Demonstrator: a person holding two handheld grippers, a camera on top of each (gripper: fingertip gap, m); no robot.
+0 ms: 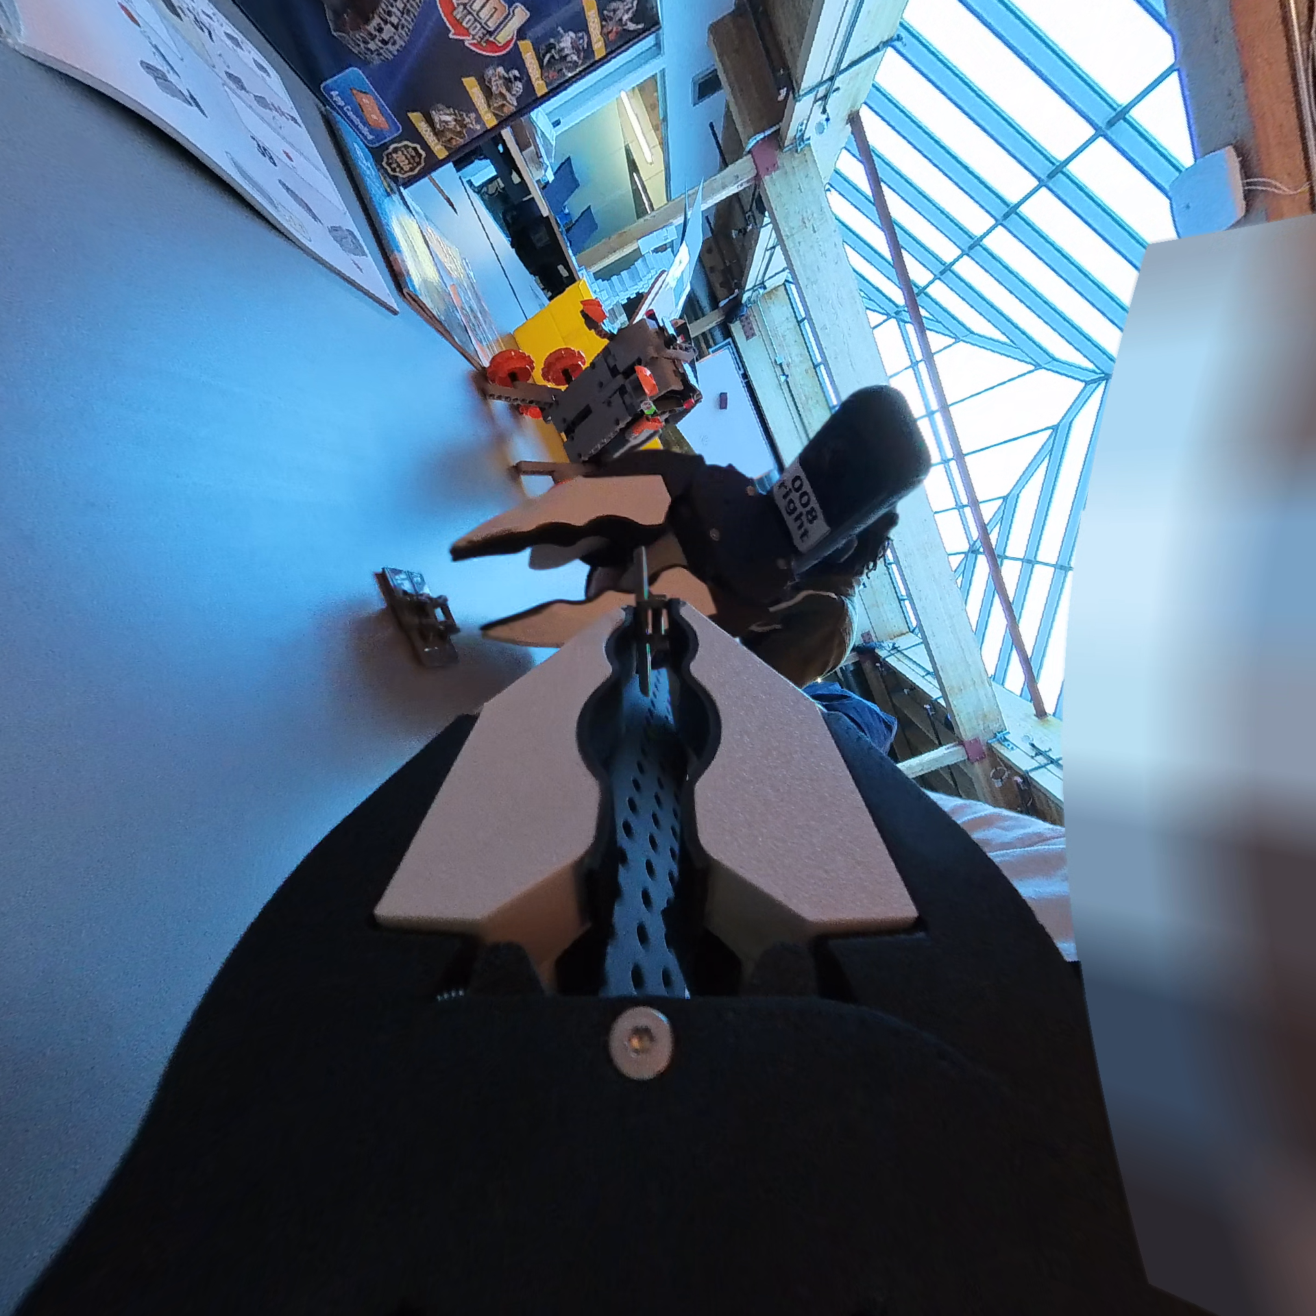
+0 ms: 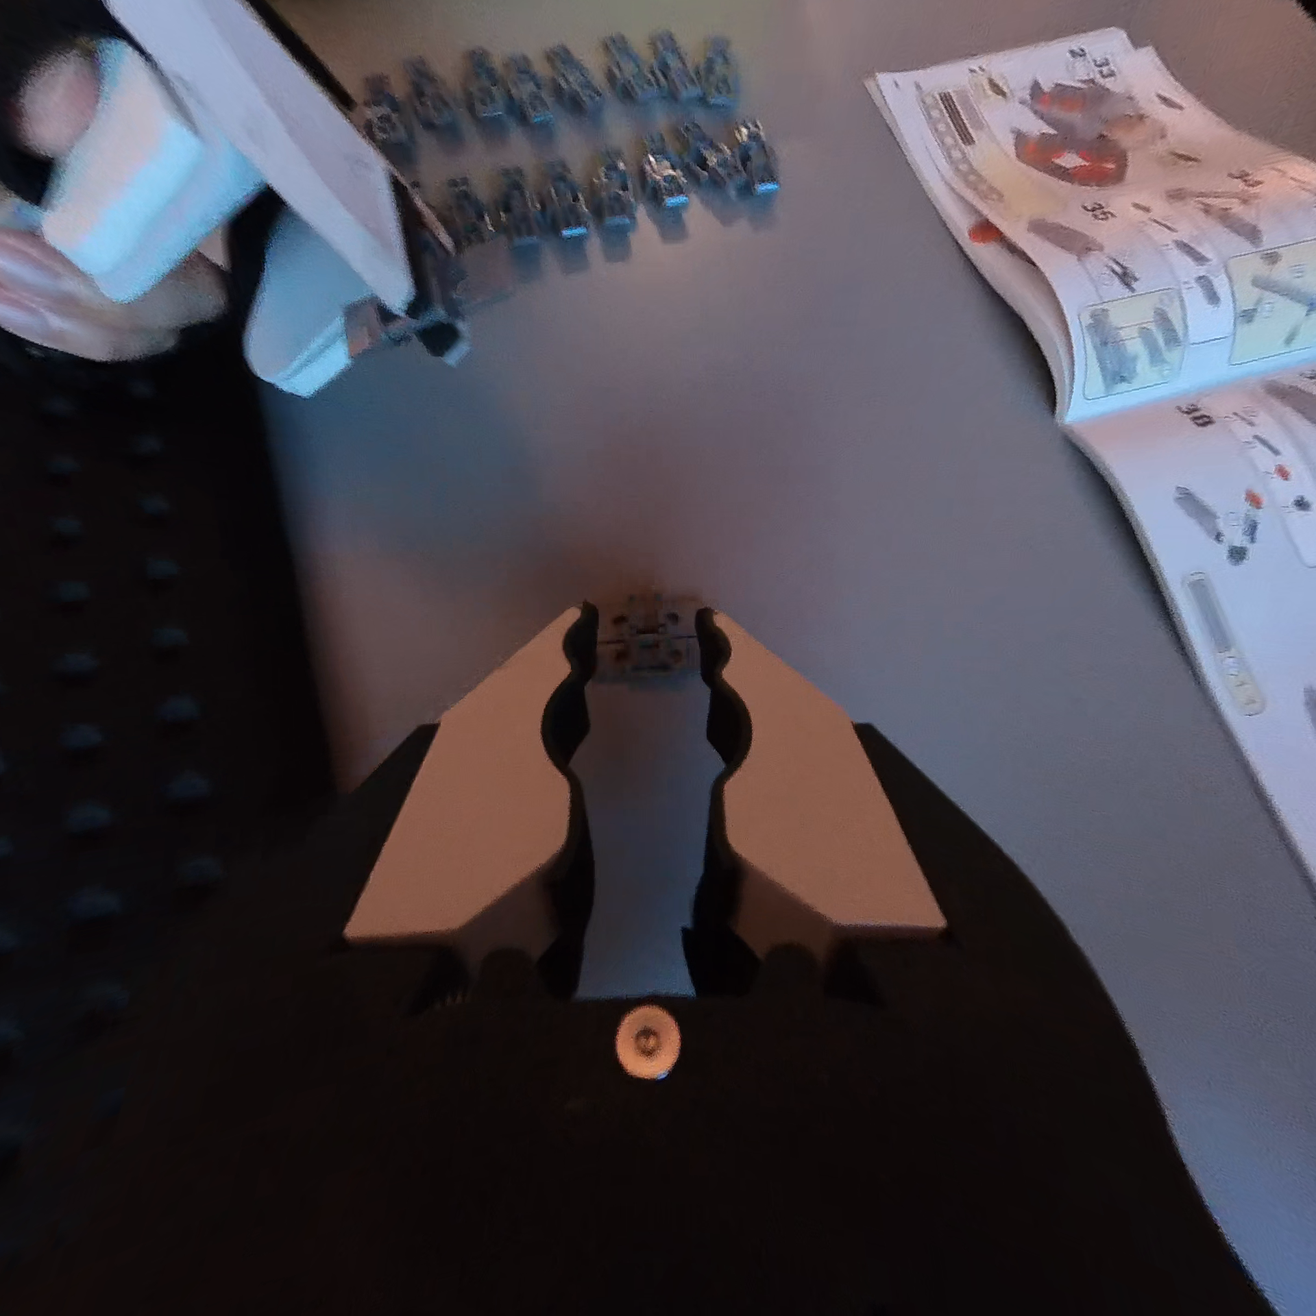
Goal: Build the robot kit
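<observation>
My left gripper [image 1: 646, 612] is shut on a dark grey perforated track strip [image 1: 644, 840] that runs back between its fingers, with a thin pin [image 1: 643, 570] sticking out at the tips. It is held above the grey table [image 1: 178, 570]. My right gripper [image 2: 644, 619] is open and pointed down at the table, its fingertips on either side of a small grey link piece [image 2: 646, 641]. In the left wrist view the right gripper [image 1: 473, 591] hovers by that piece [image 1: 420, 616]. The left gripper [image 2: 370, 327] shows at the upper left of the right wrist view.
Two rows of several small grey link pieces [image 2: 584, 142] lie at the far side of the table. An open instruction booklet [image 2: 1139, 249] lies to the right. A dark model with orange wheels [image 1: 612, 392], a yellow box [image 1: 562, 327] and a printed box [image 1: 463, 71] stand farther off. Across from one pair of fingers to the other is roughly 8 cm.
</observation>
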